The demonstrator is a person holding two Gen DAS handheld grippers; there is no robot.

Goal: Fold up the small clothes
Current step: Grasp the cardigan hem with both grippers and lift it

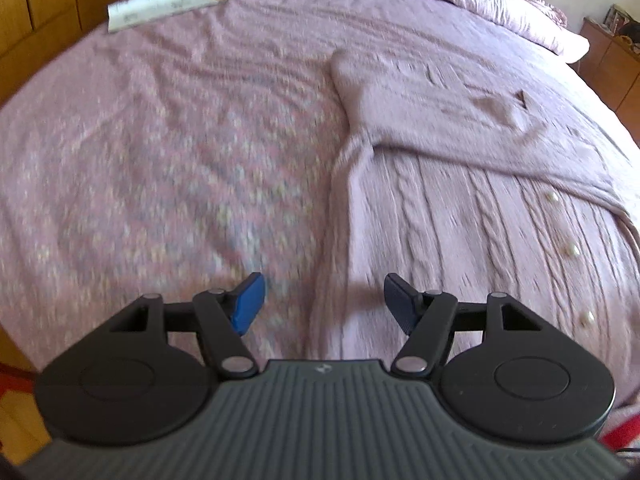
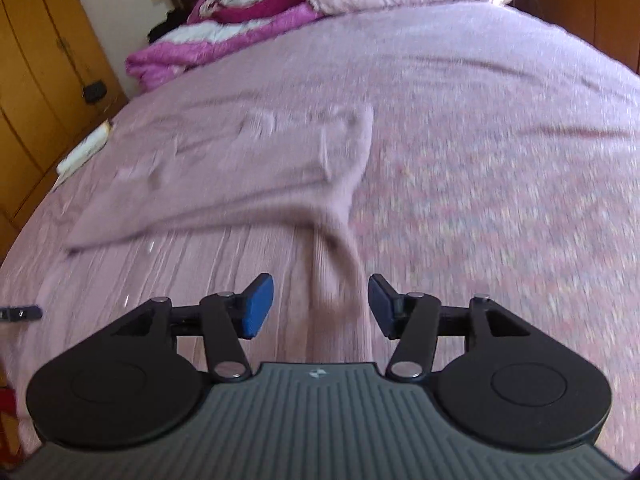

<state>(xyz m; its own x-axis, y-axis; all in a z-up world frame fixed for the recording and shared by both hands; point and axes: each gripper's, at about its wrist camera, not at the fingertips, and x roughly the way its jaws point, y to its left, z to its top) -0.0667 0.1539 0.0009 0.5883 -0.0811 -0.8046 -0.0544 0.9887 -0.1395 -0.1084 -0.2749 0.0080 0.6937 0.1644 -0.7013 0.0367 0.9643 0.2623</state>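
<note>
A wide bed point(image 1: 168, 152) with a pinkish-mauve patterned spread fills both views, its surface creased and blurred. At the head of the bed lies a heap of bedding: a magenta and white blanket point(image 2: 208, 40) beside a pale pink quilt point(image 1: 516, 0). Wooden wardrobe doors point(image 2: 36, 80) stand along one side of the bed. On the spread lies the pink cable-knit sweater point(image 1: 460, 184), close in colour to the bed; its upper part is folded down across the ribbed body, and a narrow strip of knit runs from the fold toward the camera. In the right wrist view the same sweater point(image 2: 224, 176) sits to the left of centre, with that strip trailing down between the blue pads. Small pale buttons point(image 1: 570, 249) dot the knit near its right edge. A flat white box-like item point(image 1: 160, 4) rests near the far left edge of the bed. The left tool point(image 1: 324, 304) stands moderately wide with nothing gripped, above the sweater's left edge. The right tool point(image 2: 320, 306) likewise stands parted, its pads clear of the knit strip below.
</note>
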